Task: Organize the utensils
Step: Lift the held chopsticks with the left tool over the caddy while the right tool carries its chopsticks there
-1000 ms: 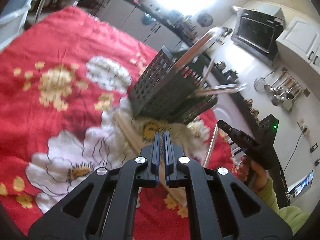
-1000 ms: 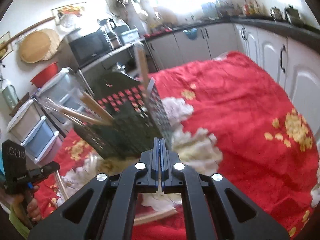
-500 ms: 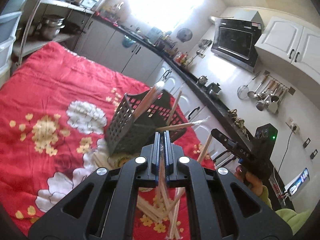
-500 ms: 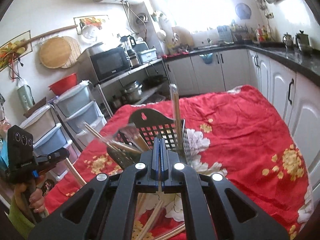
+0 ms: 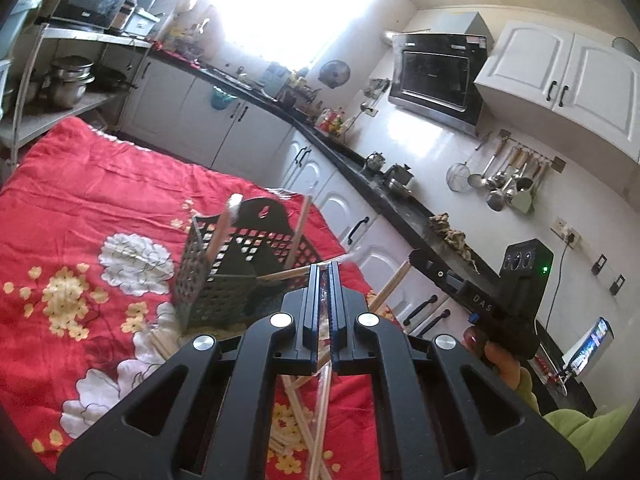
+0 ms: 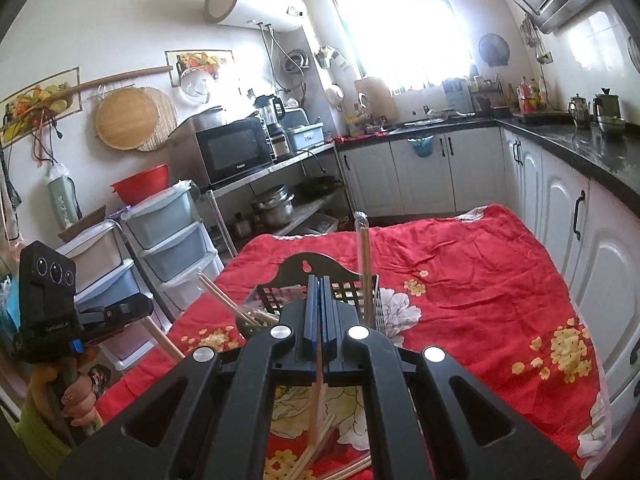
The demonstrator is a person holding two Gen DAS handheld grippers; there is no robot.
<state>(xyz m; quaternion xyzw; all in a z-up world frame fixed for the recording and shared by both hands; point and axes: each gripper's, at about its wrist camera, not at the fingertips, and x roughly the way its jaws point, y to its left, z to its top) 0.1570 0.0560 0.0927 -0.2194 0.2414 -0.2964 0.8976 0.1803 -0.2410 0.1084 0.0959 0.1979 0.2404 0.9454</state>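
A black perforated utensil basket (image 5: 224, 280) stands on the red flowered cloth (image 5: 80, 200) with several chopsticks leaning in it. My left gripper (image 5: 324, 276) is held above the cloth in front of the basket, shut on a plastic-wrapped chopstick (image 5: 322, 404) that hangs down from its jaws. In the right wrist view my right gripper (image 6: 319, 284) is shut on a wooden chopstick (image 6: 319, 392), also hanging down, with the basket (image 6: 320, 268) just beyond it. Each view shows the other gripper held off the table's side in a hand.
Loose chopsticks (image 5: 296, 412) lie crossed on the cloth below both grippers, also the loose chopsticks (image 6: 316, 448). White cabinets and a dark counter (image 5: 400, 200) run along the right. A shelf with pots (image 6: 276, 208) and plastic drawers (image 6: 168, 232) stand beyond the table's far-left side.
Both grippers have risen and pulled back from the cloth near the basket, each lifting a chopstick clear of the pile. The basket now looks smaller and upright.
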